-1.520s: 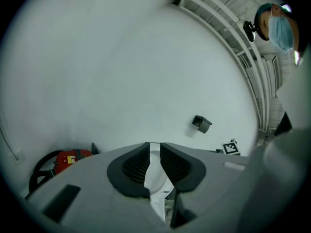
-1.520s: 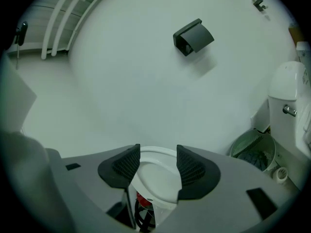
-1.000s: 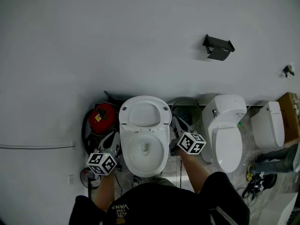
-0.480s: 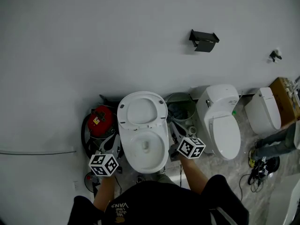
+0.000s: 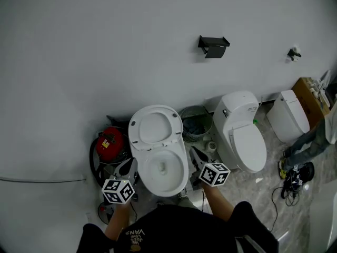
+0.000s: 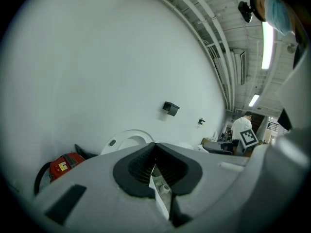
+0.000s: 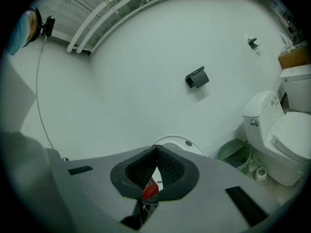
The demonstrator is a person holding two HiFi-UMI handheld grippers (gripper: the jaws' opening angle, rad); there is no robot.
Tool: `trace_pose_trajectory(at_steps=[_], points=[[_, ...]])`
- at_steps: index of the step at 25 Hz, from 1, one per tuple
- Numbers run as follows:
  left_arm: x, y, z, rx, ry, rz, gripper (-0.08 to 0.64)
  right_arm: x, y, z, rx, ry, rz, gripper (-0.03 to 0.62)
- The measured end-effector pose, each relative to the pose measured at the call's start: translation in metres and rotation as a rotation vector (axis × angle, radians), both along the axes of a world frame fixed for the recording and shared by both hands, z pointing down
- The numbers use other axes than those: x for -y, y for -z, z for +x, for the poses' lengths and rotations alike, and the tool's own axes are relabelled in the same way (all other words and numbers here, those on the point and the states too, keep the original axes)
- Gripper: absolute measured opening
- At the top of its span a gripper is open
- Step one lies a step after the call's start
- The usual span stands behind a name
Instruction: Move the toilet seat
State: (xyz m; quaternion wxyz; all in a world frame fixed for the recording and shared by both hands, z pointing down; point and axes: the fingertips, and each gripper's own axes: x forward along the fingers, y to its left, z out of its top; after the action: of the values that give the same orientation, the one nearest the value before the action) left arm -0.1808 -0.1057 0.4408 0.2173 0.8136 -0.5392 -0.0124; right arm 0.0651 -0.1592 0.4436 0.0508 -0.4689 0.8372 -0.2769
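The toilet seat (image 5: 155, 126) stands raised against the wall, beyond and between the two sets of fingertips, touched by neither. The left gripper (image 5: 128, 166) and right gripper (image 5: 196, 155) flank the bowl (image 5: 164, 186), each clenched shut on nothing. Judging by this, either the lift is finished or a lowering has not yet begun.

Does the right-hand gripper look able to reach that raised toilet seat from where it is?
Probably yes. The right gripper hovers beside the bowl, with nothing between it and the raised toilet seat. Its shut jaws would have to open first.
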Motion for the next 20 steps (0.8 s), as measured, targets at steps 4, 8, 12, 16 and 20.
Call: trace_pose_trajectory(at_steps=[4,8,12,16,20], points=[[-0.010,0.003,0.007,0.011,-0.042,0.004,0.002,-0.017,0.001,0.006,-0.018,-0.018,-0.002,-0.003],[-0.022,0.001,0.010,0.013,-0.078,0.003,0.002,-0.032,-0.003,0.005,-0.024,-0.030,-0.010,-0.003],[-0.031,-0.004,0.009,0.017,-0.096,-0.010,0.002,-0.045,-0.008,0.000,-0.014,-0.045,-0.021,-0.003],[-0.035,-0.007,0.003,0.017,-0.106,-0.017,0.002,-0.051,-0.014,-0.006,-0.019,-0.056,-0.034,-0.003],[-0.038,-0.007,0.001,0.017,-0.120,-0.013,0.002,-0.058,-0.016,-0.010,-0.028,-0.058,-0.037,-0.003]])
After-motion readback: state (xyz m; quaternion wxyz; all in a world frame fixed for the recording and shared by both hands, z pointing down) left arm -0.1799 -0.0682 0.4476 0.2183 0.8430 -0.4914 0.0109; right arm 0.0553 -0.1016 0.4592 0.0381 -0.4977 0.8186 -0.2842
